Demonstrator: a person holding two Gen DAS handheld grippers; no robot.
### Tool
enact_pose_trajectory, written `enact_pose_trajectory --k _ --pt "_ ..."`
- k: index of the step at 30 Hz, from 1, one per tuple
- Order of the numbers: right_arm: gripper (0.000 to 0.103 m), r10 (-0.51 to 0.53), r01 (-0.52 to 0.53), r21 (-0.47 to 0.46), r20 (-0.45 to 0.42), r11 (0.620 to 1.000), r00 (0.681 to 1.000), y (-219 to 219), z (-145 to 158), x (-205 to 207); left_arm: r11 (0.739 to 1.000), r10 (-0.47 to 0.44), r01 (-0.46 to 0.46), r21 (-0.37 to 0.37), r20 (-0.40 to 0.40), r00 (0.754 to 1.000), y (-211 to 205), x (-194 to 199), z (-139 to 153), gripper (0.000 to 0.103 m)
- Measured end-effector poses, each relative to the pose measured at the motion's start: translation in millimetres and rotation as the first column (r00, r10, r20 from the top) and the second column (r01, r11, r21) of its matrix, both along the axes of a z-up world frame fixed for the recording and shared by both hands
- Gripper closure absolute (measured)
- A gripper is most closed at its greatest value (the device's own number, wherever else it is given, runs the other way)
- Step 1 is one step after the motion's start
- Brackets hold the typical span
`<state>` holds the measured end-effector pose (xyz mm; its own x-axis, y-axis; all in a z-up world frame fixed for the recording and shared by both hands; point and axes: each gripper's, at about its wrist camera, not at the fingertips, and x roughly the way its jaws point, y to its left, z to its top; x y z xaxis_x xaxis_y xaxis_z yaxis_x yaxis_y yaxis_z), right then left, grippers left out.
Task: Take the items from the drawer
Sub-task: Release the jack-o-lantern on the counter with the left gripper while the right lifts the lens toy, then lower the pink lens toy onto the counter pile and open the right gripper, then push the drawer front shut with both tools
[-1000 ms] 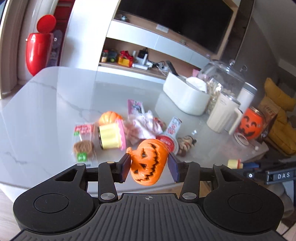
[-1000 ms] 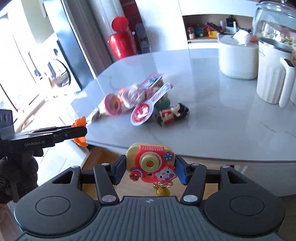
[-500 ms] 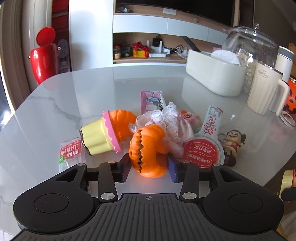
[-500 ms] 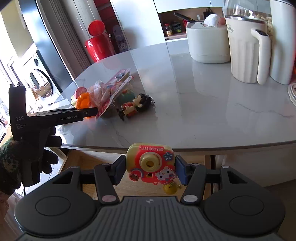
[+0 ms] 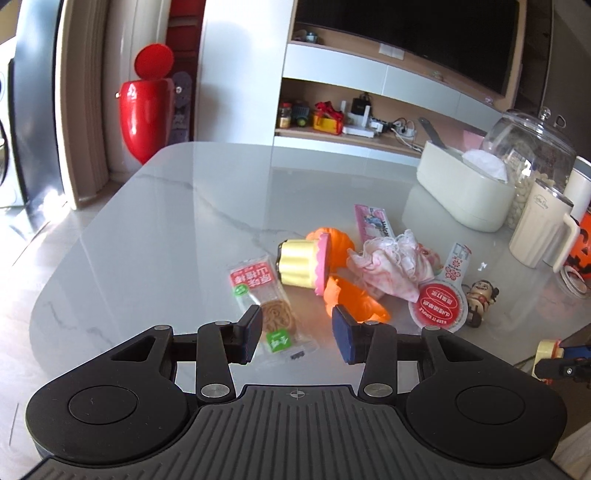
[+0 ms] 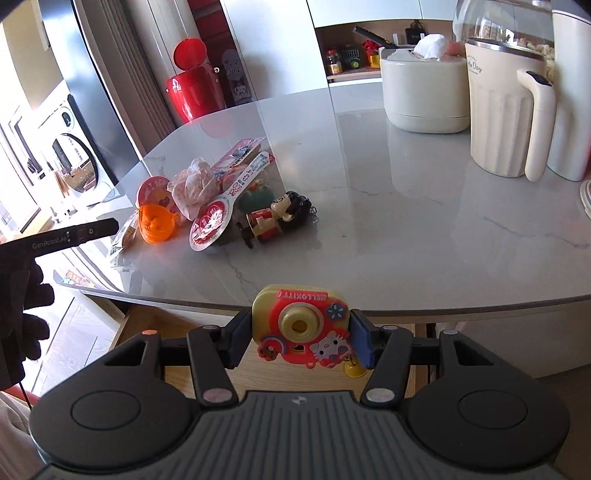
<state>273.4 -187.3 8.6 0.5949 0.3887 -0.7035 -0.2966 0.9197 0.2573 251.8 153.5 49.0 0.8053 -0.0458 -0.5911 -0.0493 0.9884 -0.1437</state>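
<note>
The orange pumpkin (image 5: 354,301), clamped in the left gripper (image 5: 297,341) half a second ago, now lies on the marble table (image 5: 166,221), and the gripper's jaws stand apart with nothing between them; the right gripper's load is unchanged.

Left wrist view: the pumpkin rests on its side just beyond the right finger, among a heap of small things: a yellow-and-pink cupcake toy (image 5: 304,264), a snack packet (image 5: 264,295) lying between the spread fingers, a lace cloth (image 5: 391,260), a red-lidded cup (image 5: 441,301) and a doll (image 5: 480,301). Farther back on the table stand a cream box (image 5: 461,192), a glass dome (image 5: 532,147) and a cream jug (image 5: 543,229). Behind the table, a red bin (image 5: 146,107) with its lid up stands by the wall, a shelf (image 5: 351,129) holds clutter, and a dark screen (image 5: 406,33) hangs above.

Right wrist view: the right gripper (image 6: 301,341) is closed on a yellow-and-red toy camera (image 6: 301,325), held in front of the table's near edge and above the open wooden drawer (image 6: 177,328). At left, a gloved hand (image 6: 22,295) holds the left gripper (image 6: 74,234), its tip just beside the pumpkin (image 6: 157,223) near the table's corner. The doll (image 6: 280,218) lies next to the heap. The jug (image 6: 506,110) and box (image 6: 424,92) stand at the far right. A washing machine (image 6: 70,158) shows at far left in bright sunlight.
</note>
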Motion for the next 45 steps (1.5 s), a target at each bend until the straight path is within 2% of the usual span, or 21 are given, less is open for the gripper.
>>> enact_pose_trajectory --k 3,6,11,13,17,20,22,25,28,30,34,38,42,45 --pt "0.047 0.015 -0.016 0.031 0.009 0.999 1.0 6 16 2 0.999 0.041 -0.042 -0.019 -0.025 0.999 14 -15 1 0.058" --pt "0.047 0.06 -0.061 0.009 0.051 0.998 0.997 33 40 11 0.998 0.061 -0.061 0.016 -0.054 0.997 16 -18 -3 0.058" --pt "0.047 0.14 -0.14 -0.009 0.127 0.99 0.982 95 72 42 0.995 0.049 -0.045 0.088 -0.044 0.998 10 -24 -6 0.058" --pt "0.047 0.135 -0.135 -0.011 0.126 0.991 0.983 122 71 64 0.994 0.037 -0.031 0.102 -0.053 0.998 9 -25 -8 0.058" --pt "0.047 0.112 -0.11 -0.022 0.102 0.994 0.988 156 54 101 0.999 -0.002 0.007 0.048 -0.097 0.995 18 -28 -19 0.058" --pt "0.042 0.056 -0.051 -0.053 0.091 0.997 0.994 162 45 114 1.0 -0.004 0.005 0.01 -0.097 0.995 31 -32 -25 0.058" --pt "0.041 0.023 -0.021 -0.028 0.086 0.999 0.996 151 49 110 1.0 0.024 -0.026 -0.015 -0.084 0.996 40 -36 -24 0.059" --pt "0.036 0.008 -0.007 -0.017 0.114 1.0 0.993 131 64 87 0.996 0.061 -0.061 -0.063 -0.004 0.998 50 -45 -19 0.06" --pt "0.029 0.015 -0.009 -0.032 0.19 0.999 0.982 108 85 48 0.996 0.081 -0.078 -0.031 0.099 0.992 50 -59 -11 0.06" --pt "0.021 0.016 -0.004 -0.048 0.241 0.999 0.97 93 96 19 0.995 0.097 -0.095 -0.028 0.116 0.989 49 -73 -10 0.06" --pt "0.019 0.032 -0.018 -0.054 0.27 0.998 0.962 70 105 -35 0.985 0.149 -0.139 -0.106 0.091 0.985 42 -108 -10 0.06" --pt "0.015 0.072 -0.062 -0.044 0.287 0.997 0.955 56 100 -82 0.983 0.147 -0.138 -0.118 0.066 0.987 13 -146 -1 0.06" --pt "0.014 0.107 -0.087 -0.081 0.301 0.993 0.947 48 87 -124 0.993 0.069 -0.068 -0.096 0.015 0.997 -28 -175 7 0.06" --pt "0.001 0.107 -0.088 -0.083 0.277 0.993 0.955 36 70 -151 0.996 -0.052 0.046 -0.074 -0.077 0.996 -58 -189 -1 0.06"
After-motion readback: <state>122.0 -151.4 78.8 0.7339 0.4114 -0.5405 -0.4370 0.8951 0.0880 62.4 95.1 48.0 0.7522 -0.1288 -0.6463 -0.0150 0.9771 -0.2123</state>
